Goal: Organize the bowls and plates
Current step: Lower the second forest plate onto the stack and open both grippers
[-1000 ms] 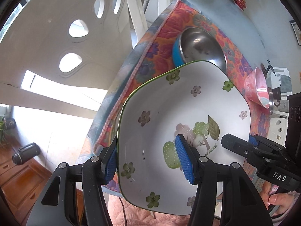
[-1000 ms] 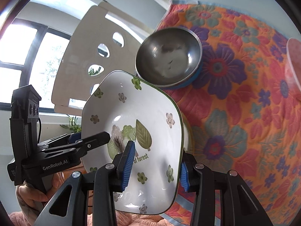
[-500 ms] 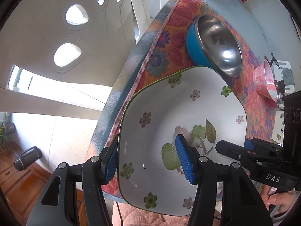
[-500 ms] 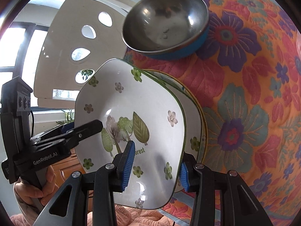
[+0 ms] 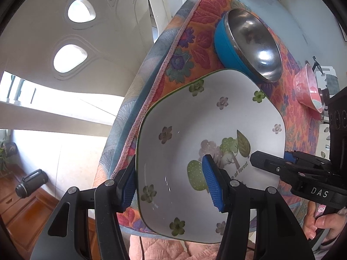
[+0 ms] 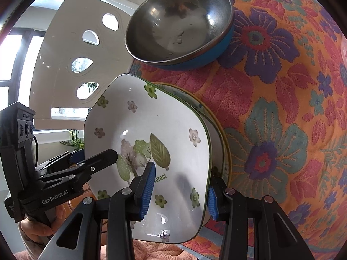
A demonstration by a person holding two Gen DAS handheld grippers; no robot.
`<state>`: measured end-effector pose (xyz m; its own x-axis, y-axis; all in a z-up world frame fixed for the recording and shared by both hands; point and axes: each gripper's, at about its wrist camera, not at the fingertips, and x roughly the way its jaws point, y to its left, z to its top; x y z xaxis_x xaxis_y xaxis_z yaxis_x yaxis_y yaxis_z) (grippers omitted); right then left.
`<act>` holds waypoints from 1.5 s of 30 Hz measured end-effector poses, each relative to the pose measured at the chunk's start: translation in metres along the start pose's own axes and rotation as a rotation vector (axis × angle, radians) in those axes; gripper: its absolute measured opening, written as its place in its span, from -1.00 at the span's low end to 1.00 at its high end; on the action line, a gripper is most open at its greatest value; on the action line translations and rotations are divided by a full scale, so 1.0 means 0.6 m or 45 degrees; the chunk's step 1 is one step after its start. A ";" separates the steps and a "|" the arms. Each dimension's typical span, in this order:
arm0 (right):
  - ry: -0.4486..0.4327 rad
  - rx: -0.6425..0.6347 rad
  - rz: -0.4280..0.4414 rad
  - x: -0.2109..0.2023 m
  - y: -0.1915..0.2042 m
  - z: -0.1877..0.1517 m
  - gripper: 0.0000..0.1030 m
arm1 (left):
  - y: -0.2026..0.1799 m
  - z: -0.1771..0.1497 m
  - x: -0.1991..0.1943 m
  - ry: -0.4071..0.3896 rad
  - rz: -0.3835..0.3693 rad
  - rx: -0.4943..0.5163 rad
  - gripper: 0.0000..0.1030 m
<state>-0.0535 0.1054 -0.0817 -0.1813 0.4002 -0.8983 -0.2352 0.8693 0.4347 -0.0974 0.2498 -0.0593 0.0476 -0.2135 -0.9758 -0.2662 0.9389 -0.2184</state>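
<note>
Two grippers clamp one white squarish plate with green rim and flower-and-leaf print (image 5: 208, 134): the left gripper (image 5: 171, 179) pinches its left rim between blue-padded fingers, the right gripper (image 6: 180, 189) its right rim. It hangs tilted at the table's near edge, over a similar plate (image 6: 219, 130) lying on the flowered orange tablecloth (image 6: 282, 108). Beyond sits a steel bowl with blue outside (image 6: 180, 21), apart from both plates.

Home dining area, floral tablecloth (image 6: 282, 112), white cut-out chair back (image 5: 65, 43), window (image 6: 13, 65), wooden floor (image 5: 26, 212)
</note>
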 end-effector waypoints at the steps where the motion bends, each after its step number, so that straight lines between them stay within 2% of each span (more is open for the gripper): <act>1: 0.001 0.001 -0.003 0.000 -0.001 0.000 -0.19 | -0.001 -0.001 0.000 -0.001 0.004 0.001 0.04; 21: -0.014 0.050 0.049 -0.017 -0.024 -0.009 -0.18 | -0.001 -0.002 -0.003 0.010 0.015 -0.060 0.04; 34: -0.024 0.032 0.042 -0.030 -0.029 -0.014 -0.18 | 0.001 -0.004 -0.020 0.003 0.019 -0.101 0.04; 36: -0.027 0.032 0.013 -0.034 -0.034 -0.015 -0.18 | -0.001 -0.001 -0.022 0.007 0.032 -0.109 0.04; 45: -0.089 0.030 0.094 -0.082 -0.046 -0.013 -0.18 | -0.011 0.016 -0.059 -0.030 0.017 -0.135 0.04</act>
<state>-0.0455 0.0593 -0.0491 -0.1302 0.4818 -0.8666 -0.2012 0.8430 0.4989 -0.0881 0.2537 -0.0237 0.0655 -0.1934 -0.9789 -0.3675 0.9074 -0.2039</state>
